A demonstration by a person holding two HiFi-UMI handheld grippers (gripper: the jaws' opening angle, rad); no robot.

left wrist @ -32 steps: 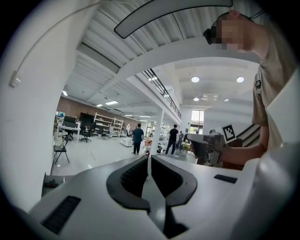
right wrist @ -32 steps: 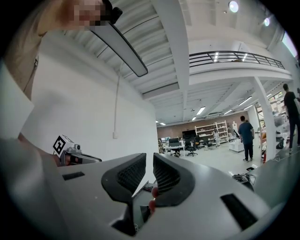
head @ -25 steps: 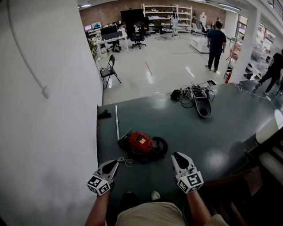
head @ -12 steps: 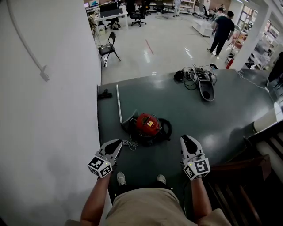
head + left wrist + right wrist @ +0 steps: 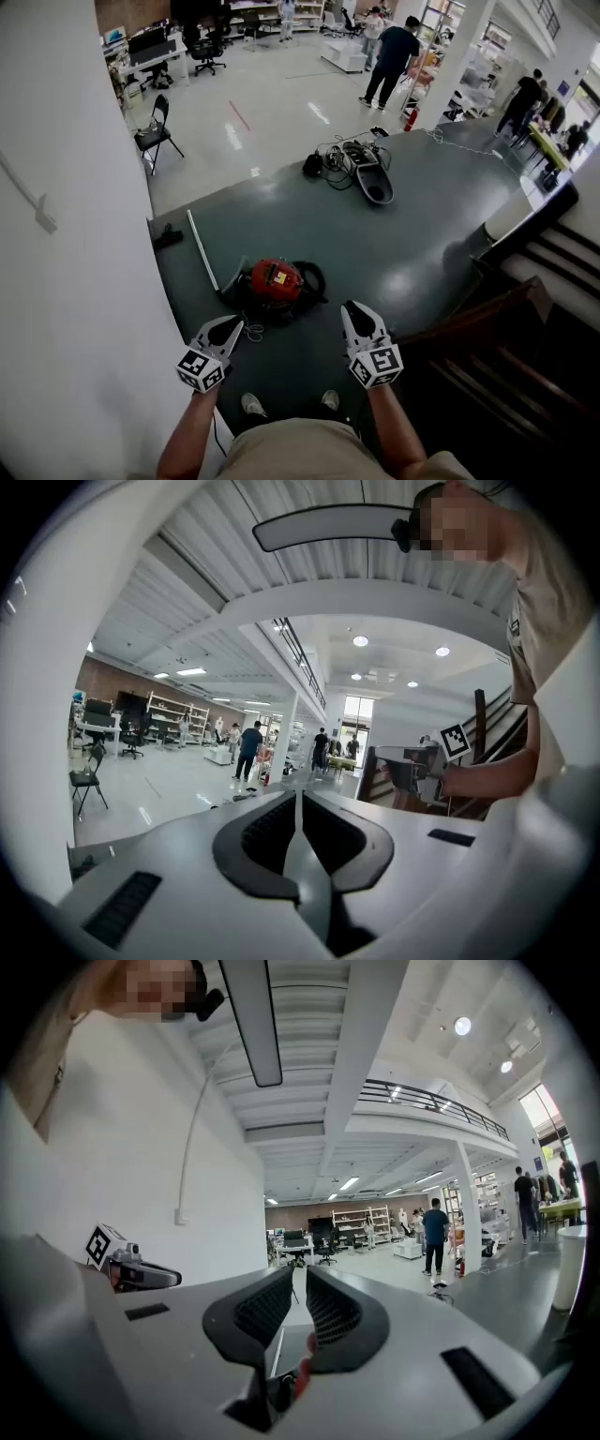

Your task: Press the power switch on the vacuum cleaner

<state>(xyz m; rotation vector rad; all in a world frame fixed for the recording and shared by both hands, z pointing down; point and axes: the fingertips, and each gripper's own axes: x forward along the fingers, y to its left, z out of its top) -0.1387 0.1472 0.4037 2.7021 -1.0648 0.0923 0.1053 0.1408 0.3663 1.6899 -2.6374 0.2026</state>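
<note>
The red vacuum cleaner (image 5: 275, 279) sits on the dark floor (image 5: 422, 234) just ahead of both grippers, between them. The left gripper (image 5: 228, 330), jaws together, hangs beside the white wall (image 5: 75, 281). The right gripper (image 5: 354, 319), jaws a slit apart and empty, has open floor ahead and stairs (image 5: 525, 309) to its right.

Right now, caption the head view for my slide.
Left gripper and right gripper held short of a red vacuum cleaner on a dark green floor, neither touching it.

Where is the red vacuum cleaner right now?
In the head view, the red vacuum cleaner sits on the dark floor left of centre, ahead of the left tool, beside a white pole.
</note>
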